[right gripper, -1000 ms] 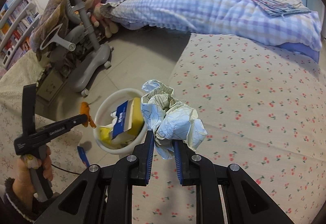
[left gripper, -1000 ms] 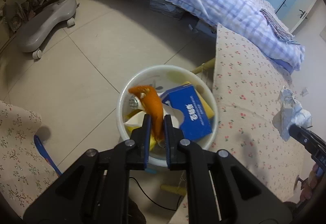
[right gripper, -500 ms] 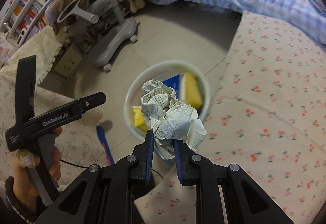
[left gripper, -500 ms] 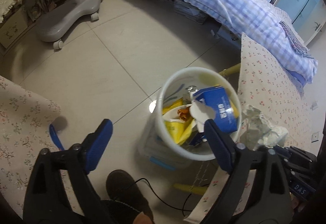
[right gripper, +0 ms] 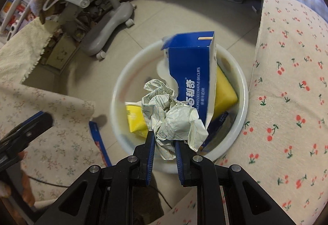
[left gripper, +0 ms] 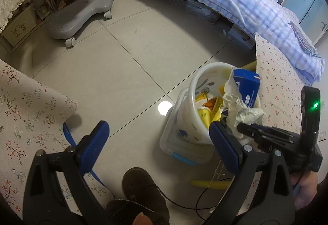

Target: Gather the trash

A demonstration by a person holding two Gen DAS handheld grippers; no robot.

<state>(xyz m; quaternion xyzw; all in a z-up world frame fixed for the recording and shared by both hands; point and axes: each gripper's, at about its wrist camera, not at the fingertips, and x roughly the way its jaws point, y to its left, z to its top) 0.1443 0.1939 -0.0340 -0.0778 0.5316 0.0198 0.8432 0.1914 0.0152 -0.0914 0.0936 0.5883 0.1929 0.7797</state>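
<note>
A crumpled paper ball is kept clenched in the right gripper directly above the white bin, ready for dropping, while the left gripper is held wide and empty beside the bin.

1. Floor – large glazed tiles, smooth, glossy enough to mirror a lamp spot.
2. Bin – white plastic, smooth, slight sheen.
3. Paper ball – thin printed paper, heavily creased, matt.
4. Blue box – printed cardboard, semi-gloss; raw white board on the torn edge.
5. Yellow packet – looks like glossy film.
6. Right gripper – matt black plastic arms, blue ribbed pads, bright metal pivot screws.
7. Floral cover – woven cloth, matt – soft-looking.
8. Chair base – grey moulded plastic, satin.
9. Slipper – dark fuzzy fabric.
</note>
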